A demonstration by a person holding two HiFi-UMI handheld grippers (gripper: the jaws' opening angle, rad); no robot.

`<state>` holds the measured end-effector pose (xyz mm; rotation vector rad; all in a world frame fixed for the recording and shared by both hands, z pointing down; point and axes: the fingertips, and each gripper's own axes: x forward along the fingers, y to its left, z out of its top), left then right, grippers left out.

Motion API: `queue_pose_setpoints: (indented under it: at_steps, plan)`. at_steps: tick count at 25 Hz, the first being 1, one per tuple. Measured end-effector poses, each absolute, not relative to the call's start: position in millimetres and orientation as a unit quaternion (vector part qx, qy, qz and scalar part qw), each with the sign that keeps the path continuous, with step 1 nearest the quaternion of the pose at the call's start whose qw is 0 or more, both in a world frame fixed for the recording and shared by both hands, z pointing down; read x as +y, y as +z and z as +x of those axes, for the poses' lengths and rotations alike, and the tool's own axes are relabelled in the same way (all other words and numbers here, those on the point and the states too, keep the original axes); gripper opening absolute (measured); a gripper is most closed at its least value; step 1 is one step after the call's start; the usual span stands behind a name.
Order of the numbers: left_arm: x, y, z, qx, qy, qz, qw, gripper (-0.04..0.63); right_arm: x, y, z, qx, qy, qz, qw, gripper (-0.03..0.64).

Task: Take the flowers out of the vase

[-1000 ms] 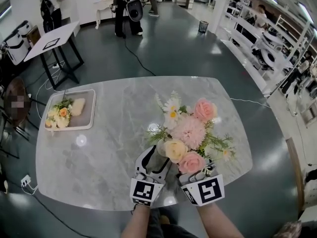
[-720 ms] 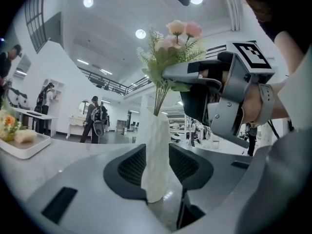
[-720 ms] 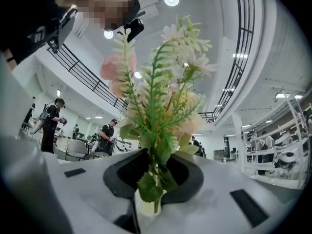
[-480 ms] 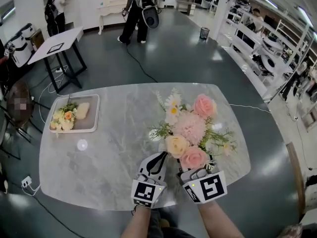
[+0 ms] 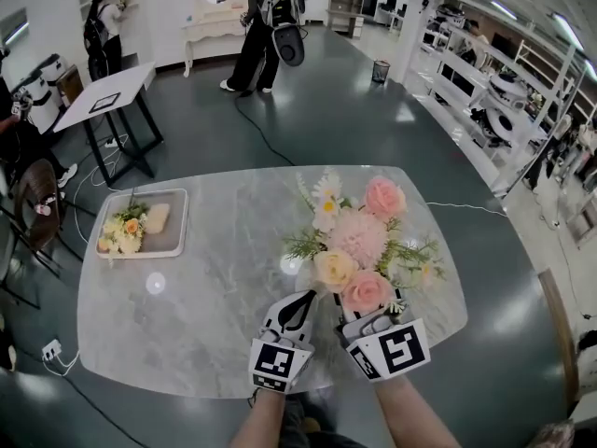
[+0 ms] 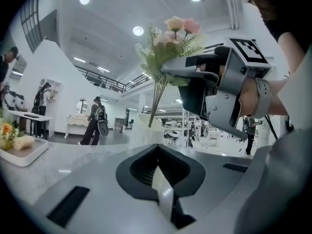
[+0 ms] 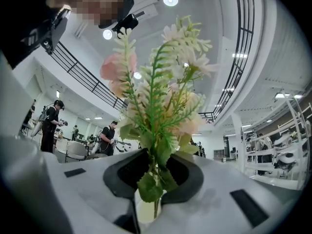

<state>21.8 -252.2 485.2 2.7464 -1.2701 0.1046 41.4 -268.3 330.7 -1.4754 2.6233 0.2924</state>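
Note:
A bouquet (image 5: 359, 241) of pink, cream and white flowers with green sprigs stands over the near middle of the marble table (image 5: 215, 287). My right gripper (image 5: 362, 321) is shut on its stems (image 7: 155, 172) just under the blooms; leaves fill its jaws in the right gripper view. My left gripper (image 5: 302, 304) sits just left of it, shut on the thin white wall of the vase (image 6: 142, 128), a pale strip pinched between its pads (image 6: 161, 179). In the left gripper view the stems (image 6: 157, 94) rise from the vase mouth toward the right gripper (image 6: 195, 77). In the head view the flowers hide most of the vase.
At the table's left edge a white tray (image 5: 173, 236) holds a small yellow bouquet (image 5: 119, 233) and a cream block. Beyond the table are a white side table (image 5: 107, 91), a chair (image 5: 33, 203), cables on the floor and people (image 5: 261, 31) walking at the back.
My left gripper's jaws went from wide open around the vase to shut. Both grippers and the bouquet rose slightly. The people at the back walked on.

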Motion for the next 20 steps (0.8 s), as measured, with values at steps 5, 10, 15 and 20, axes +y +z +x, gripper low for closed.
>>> queue_pose_setpoints:
  at_steps: [5,10,15,20]
  plan:
    - [-246.5,473.0,30.7,-0.418,0.035,0.906,0.058,0.014,-262.2,314.3,51.9,0.865,0.097,-0.489,0.064,0.086]
    - [-244.6,472.9,26.7,-0.419,0.036,0.905,0.058,0.014,-259.3,308.2,49.1,0.864,0.1,-0.489,0.069,0.086]
    - [-243.6,468.3,25.3,-0.421,0.037,0.905,0.059,0.014,-256.3,299.6,47.7,0.864,0.103,-0.488,0.071,0.086]
    - [-241.1,464.7,21.9,-0.423,0.037,0.903,0.058,0.014,-253.2,292.7,46.4,0.864,0.105,-0.488,0.072,0.086]
